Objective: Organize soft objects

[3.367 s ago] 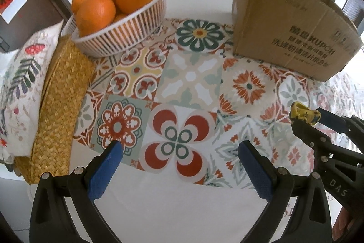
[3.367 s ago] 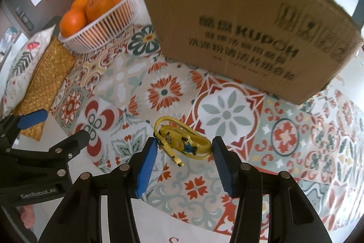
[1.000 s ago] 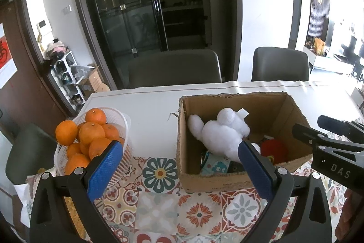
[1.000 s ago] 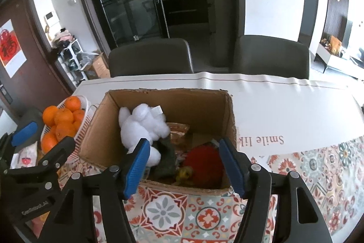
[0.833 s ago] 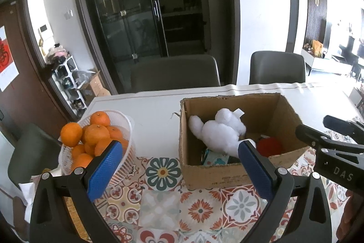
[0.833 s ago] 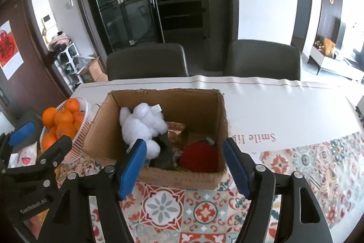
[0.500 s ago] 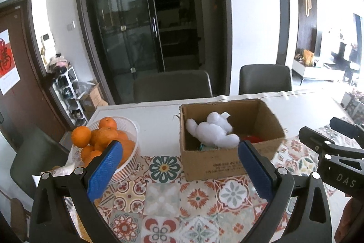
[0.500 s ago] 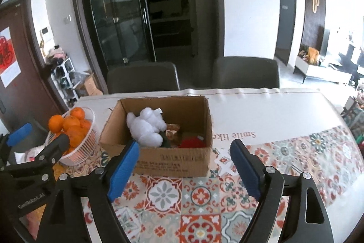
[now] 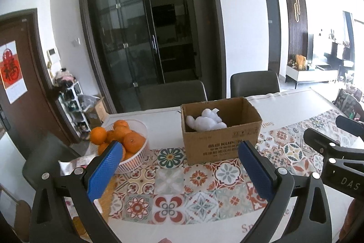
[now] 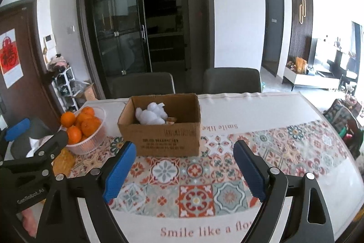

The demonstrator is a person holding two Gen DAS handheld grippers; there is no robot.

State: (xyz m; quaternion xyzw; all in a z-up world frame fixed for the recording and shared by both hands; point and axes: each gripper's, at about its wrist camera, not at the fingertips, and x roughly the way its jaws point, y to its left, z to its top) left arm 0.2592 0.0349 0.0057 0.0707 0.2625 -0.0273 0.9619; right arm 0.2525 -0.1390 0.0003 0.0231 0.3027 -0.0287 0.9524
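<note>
A brown cardboard box (image 9: 224,145) (image 10: 163,140) stands on the tiled tablecloth, with a white plush toy (image 9: 204,122) (image 10: 150,116) inside; other contents are mostly hidden by the box wall. My left gripper (image 9: 179,171) is open and empty, held back from the box above the near table. My right gripper (image 10: 184,171) is open and empty, also well short of the box. The right gripper's body shows at the right edge of the left wrist view (image 9: 336,158).
A white basket of oranges (image 9: 120,140) (image 10: 84,126) stands left of the box. A woven mat (image 10: 64,161) lies at the table's left edge. Two dark chairs (image 10: 232,81) stand behind the table. Glass doors fill the back wall.
Both grippers have pulled back and up from the box, so it looks smaller and farther. The yellow toy the right gripper held 3.4 s ago is gone from its fingers.
</note>
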